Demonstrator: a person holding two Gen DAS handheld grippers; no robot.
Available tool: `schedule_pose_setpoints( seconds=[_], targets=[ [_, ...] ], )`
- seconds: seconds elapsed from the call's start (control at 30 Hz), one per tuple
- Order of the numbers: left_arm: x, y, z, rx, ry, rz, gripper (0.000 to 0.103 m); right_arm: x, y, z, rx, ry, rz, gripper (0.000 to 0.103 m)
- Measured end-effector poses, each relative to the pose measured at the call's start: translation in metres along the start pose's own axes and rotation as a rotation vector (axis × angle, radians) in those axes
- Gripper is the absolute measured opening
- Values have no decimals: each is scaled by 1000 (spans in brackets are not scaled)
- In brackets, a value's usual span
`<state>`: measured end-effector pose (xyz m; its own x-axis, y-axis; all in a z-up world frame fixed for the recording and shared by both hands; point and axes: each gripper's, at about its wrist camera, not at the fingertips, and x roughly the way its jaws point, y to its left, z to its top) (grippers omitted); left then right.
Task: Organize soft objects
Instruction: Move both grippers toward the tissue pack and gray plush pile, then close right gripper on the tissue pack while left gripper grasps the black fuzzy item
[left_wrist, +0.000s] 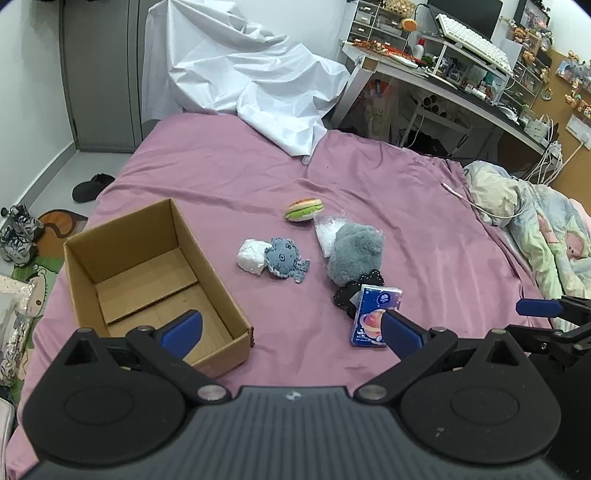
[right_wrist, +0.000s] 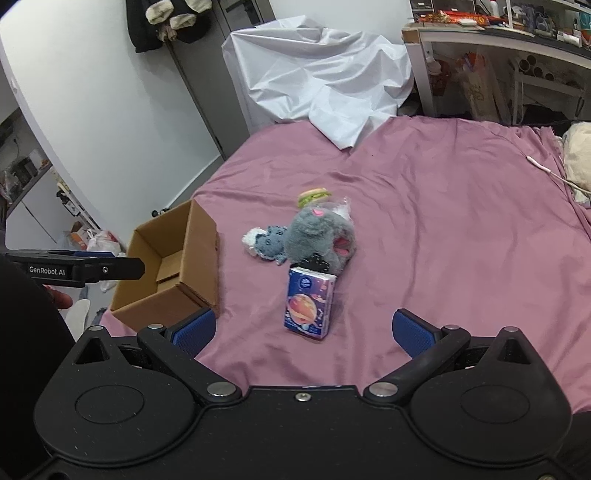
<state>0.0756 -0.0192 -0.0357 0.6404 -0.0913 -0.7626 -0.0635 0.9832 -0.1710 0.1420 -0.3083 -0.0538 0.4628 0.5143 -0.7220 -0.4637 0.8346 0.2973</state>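
An empty cardboard box (left_wrist: 155, 280) (right_wrist: 173, 269) lies open on the purple bed. Right of it lie a white ball (left_wrist: 252, 255), a small blue-grey octopus toy (left_wrist: 286, 259) (right_wrist: 271, 242), a burger plush (left_wrist: 303, 209) (right_wrist: 314, 195), a clear bag (left_wrist: 327, 232), a grey furry plush (left_wrist: 354, 254) (right_wrist: 319, 236), a black fabric piece (left_wrist: 347, 295) and a blue tissue pack (left_wrist: 375, 317) (right_wrist: 308, 302). My left gripper (left_wrist: 291, 332) is open and empty, over the box's near corner and the pack. My right gripper (right_wrist: 303, 330) is open and empty, just short of the tissue pack.
A white sheet (left_wrist: 251, 81) is heaped at the bed's far end. A cluttered desk (left_wrist: 461, 66) stands at the back right. A patterned quilt (left_wrist: 535, 229) lies along the right edge. Shoes (left_wrist: 18, 236) and a slipper (left_wrist: 92, 186) are on the floor left.
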Motion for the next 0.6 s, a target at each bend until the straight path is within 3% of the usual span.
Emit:
schedule_pose_setpoints(
  seconds=[0.33,0.6],
  targets=[
    [32,-5,4,26,27,-66,102,15,-19,-1,86,13,-9,103],
    [56,-11,8,81,36,-132,100,34,-26,-3,149,-8,35,99]
  ],
)
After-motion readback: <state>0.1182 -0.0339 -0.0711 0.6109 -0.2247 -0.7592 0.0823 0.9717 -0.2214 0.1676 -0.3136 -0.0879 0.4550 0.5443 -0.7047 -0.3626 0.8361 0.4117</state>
